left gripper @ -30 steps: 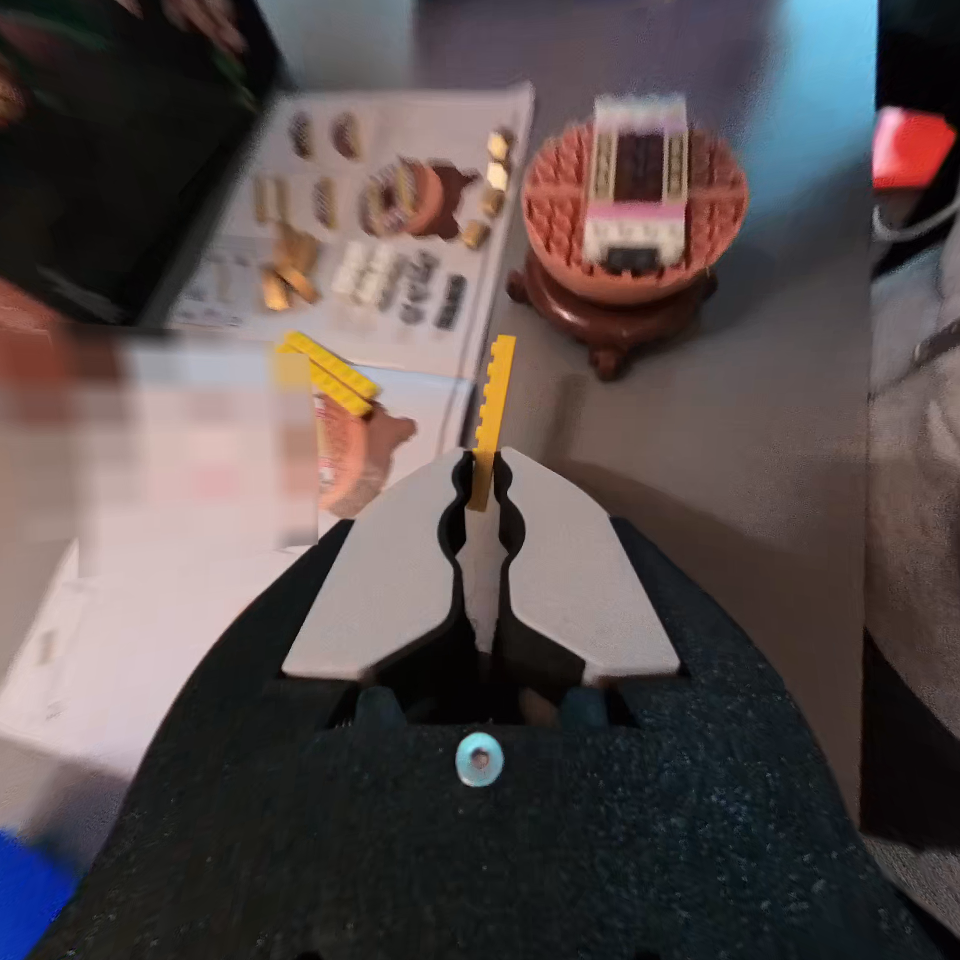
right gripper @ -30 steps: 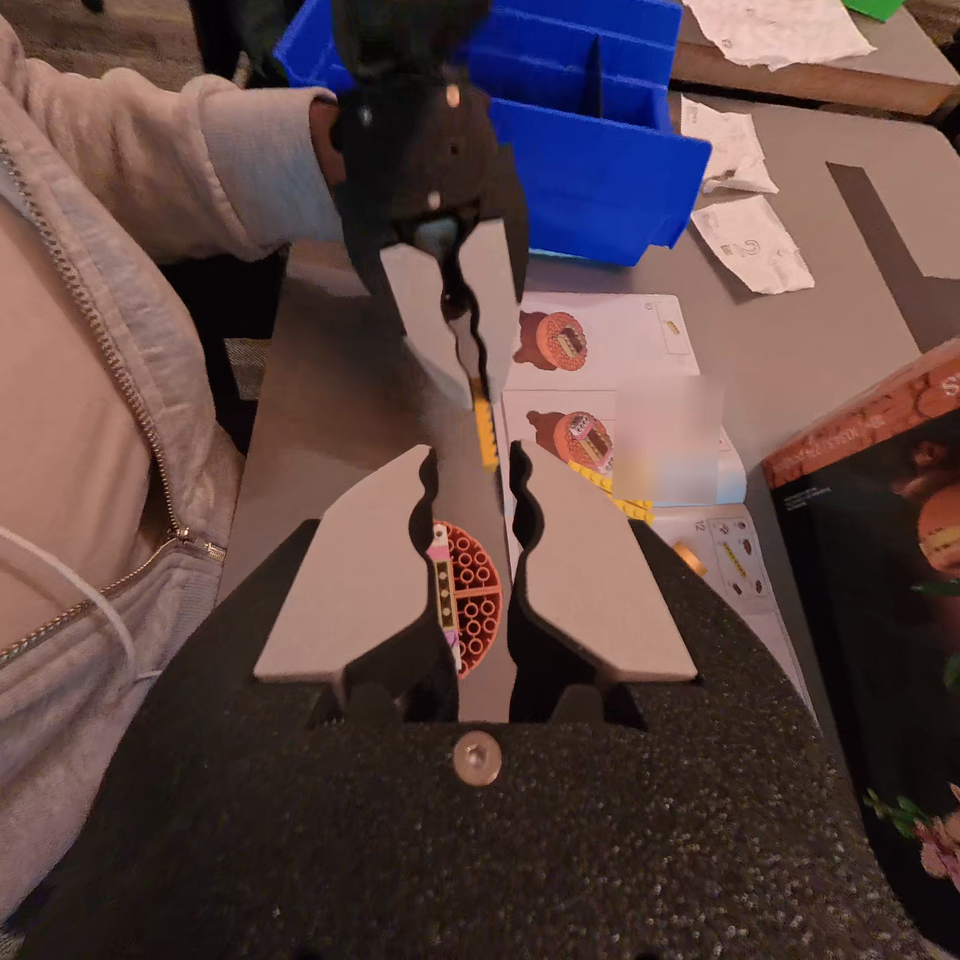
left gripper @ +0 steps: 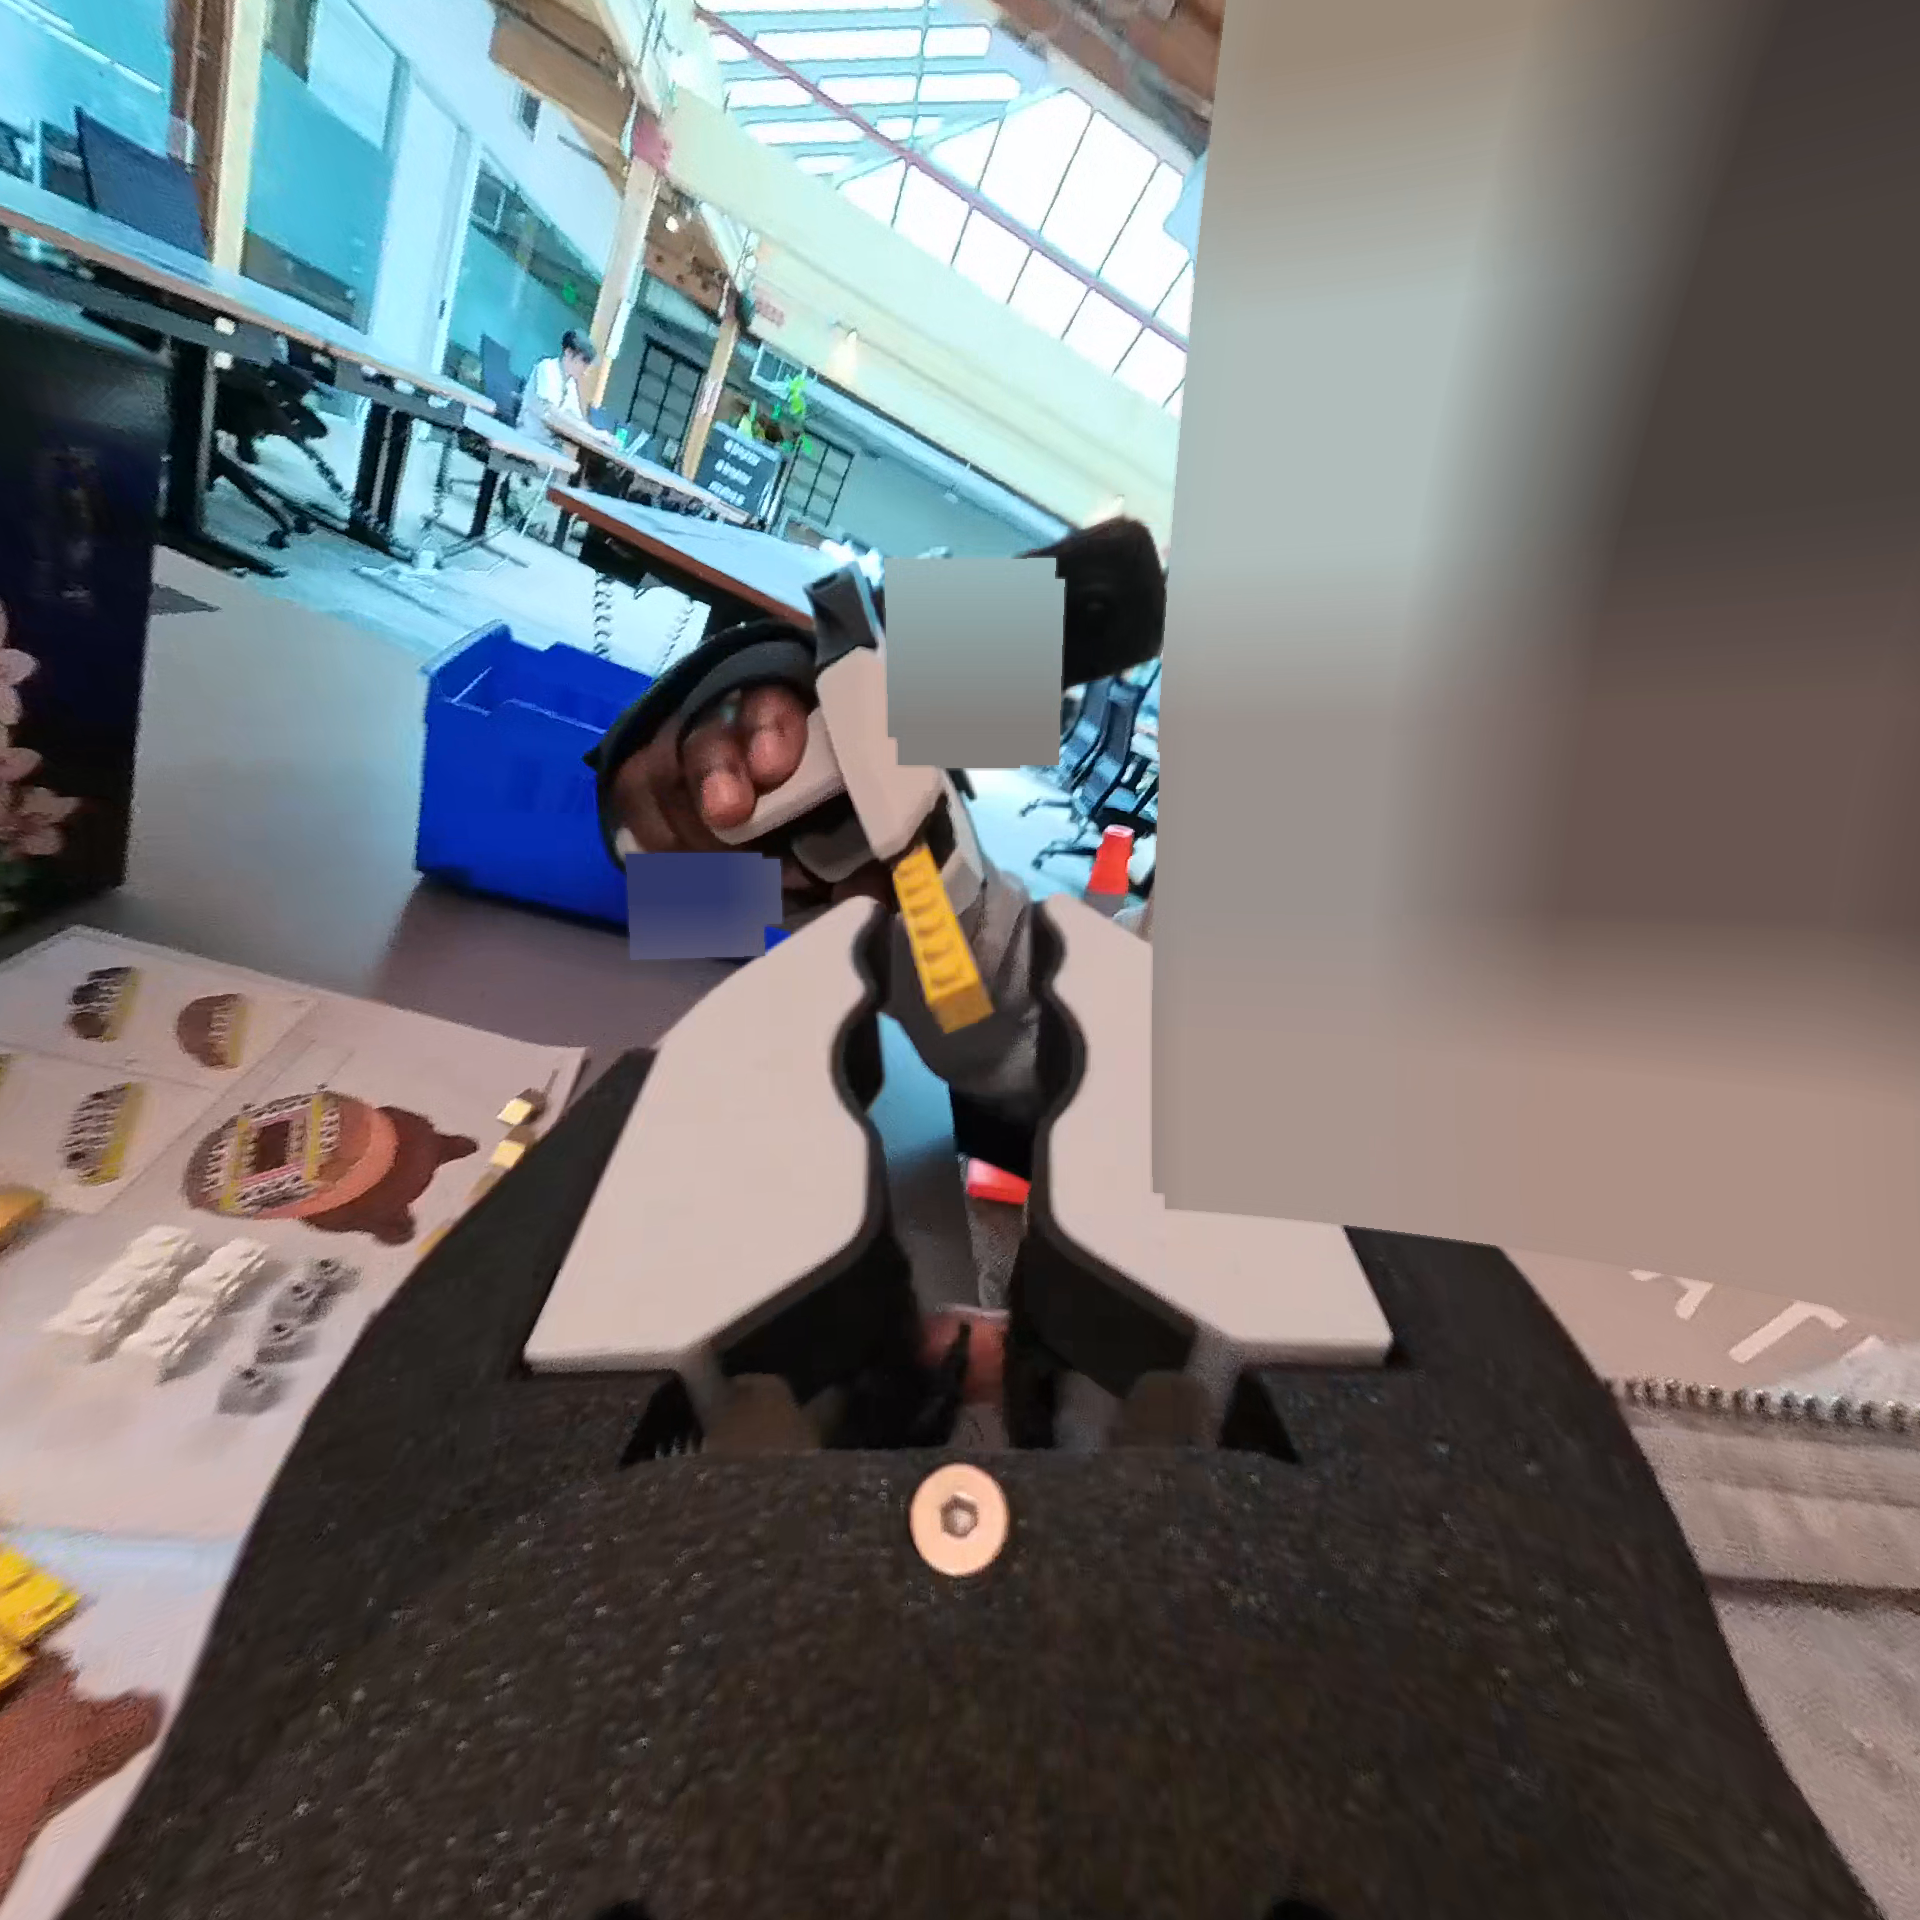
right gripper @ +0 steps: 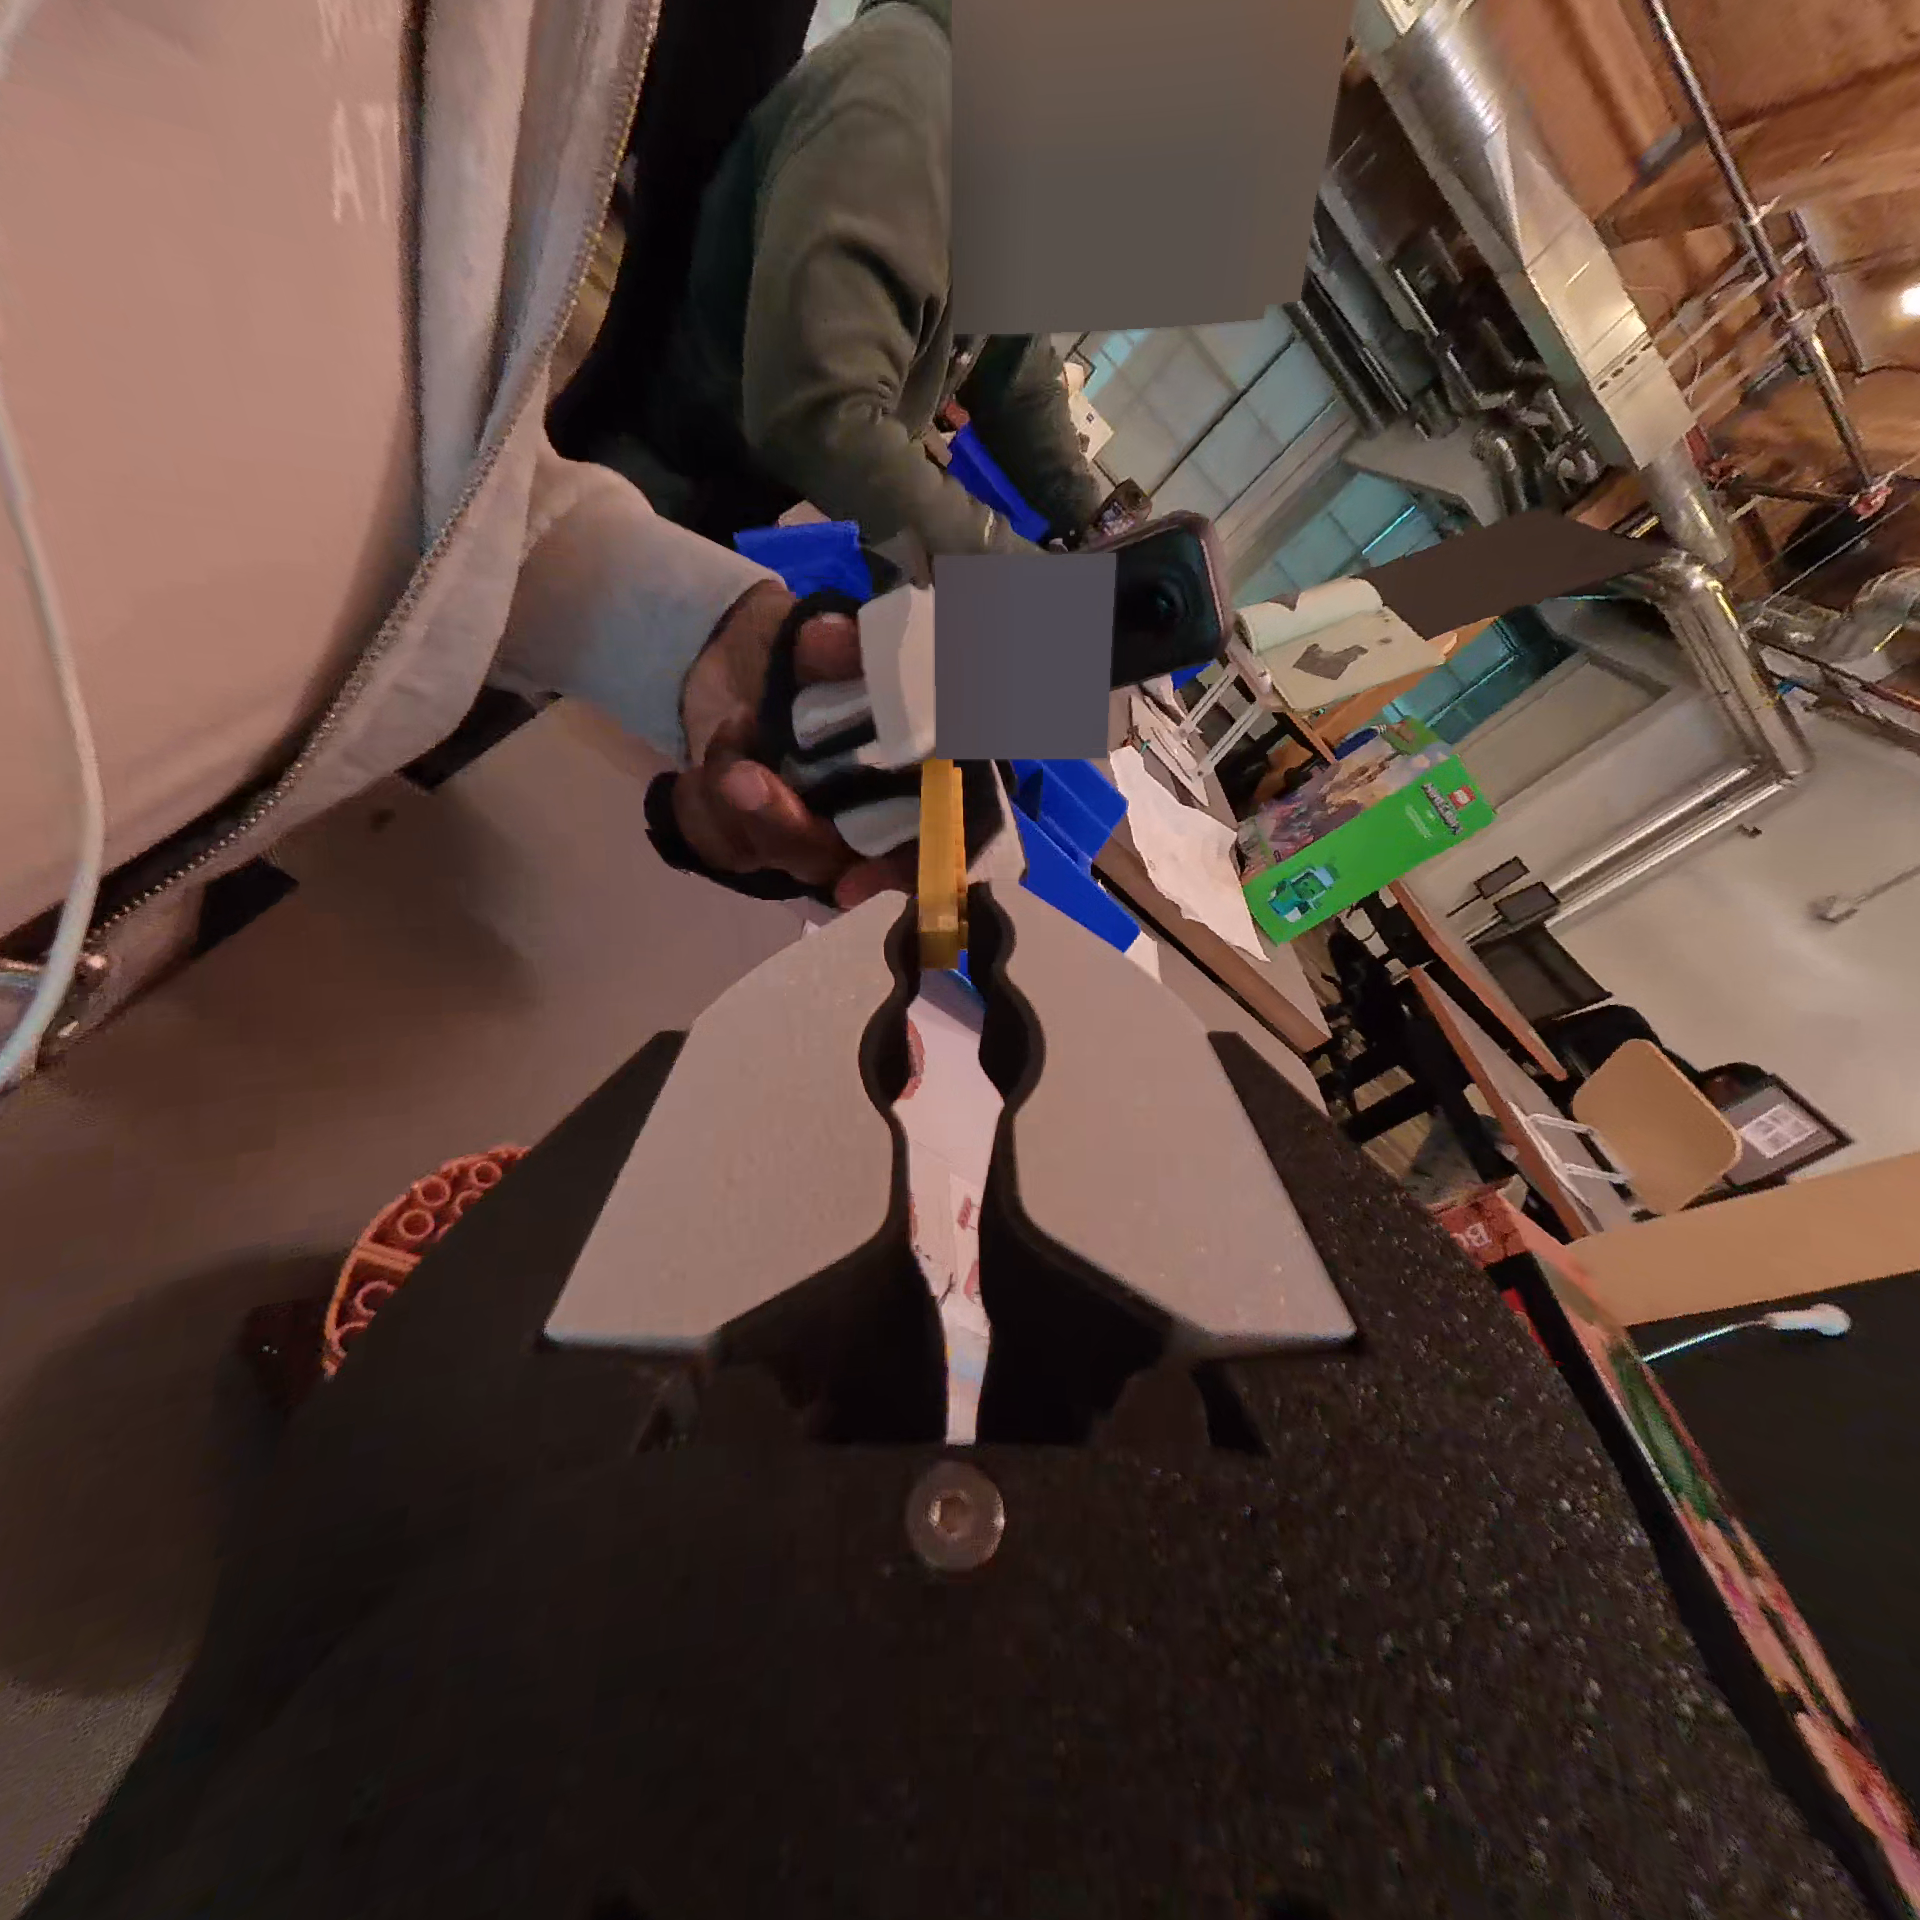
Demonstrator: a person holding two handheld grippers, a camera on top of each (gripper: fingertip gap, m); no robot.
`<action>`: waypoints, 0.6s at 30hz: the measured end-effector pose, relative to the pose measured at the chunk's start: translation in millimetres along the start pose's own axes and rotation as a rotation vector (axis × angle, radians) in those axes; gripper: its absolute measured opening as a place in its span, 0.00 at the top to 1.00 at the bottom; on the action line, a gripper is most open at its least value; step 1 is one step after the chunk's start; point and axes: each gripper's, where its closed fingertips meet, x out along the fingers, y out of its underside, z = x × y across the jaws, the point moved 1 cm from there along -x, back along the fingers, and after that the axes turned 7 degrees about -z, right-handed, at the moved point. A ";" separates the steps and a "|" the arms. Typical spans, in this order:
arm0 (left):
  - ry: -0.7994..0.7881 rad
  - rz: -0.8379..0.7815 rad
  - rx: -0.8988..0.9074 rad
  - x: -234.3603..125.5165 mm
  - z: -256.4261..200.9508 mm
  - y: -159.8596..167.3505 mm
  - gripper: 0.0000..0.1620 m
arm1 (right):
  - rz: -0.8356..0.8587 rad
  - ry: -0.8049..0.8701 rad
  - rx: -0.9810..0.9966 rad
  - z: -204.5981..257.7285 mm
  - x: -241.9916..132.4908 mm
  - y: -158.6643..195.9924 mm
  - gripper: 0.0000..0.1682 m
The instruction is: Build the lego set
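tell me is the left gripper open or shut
Open. The left gripper's jaws stand wide apart either side of the long yellow studded lego plate, which the right gripper pinches.

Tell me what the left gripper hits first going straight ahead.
Likely the yellow plate, which sits in line between its open jaws, held by the right gripper just beyond; depth is hard to judge.

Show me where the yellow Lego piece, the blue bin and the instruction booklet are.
yellow Lego piece (left gripper: pixel 940 940), left wrist view, middle of its studded face.
blue bin (left gripper: pixel 509 774), left wrist view, its front wall.
instruction booklet (left gripper: pixel 416 1039), left wrist view, blank part of the open page.
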 end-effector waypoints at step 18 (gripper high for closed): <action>-0.372 0.056 0.645 -50.7 53.3 21.0 0.95 | 0.333 0.466 0.686 -0.9 -84.2 83.5 0.91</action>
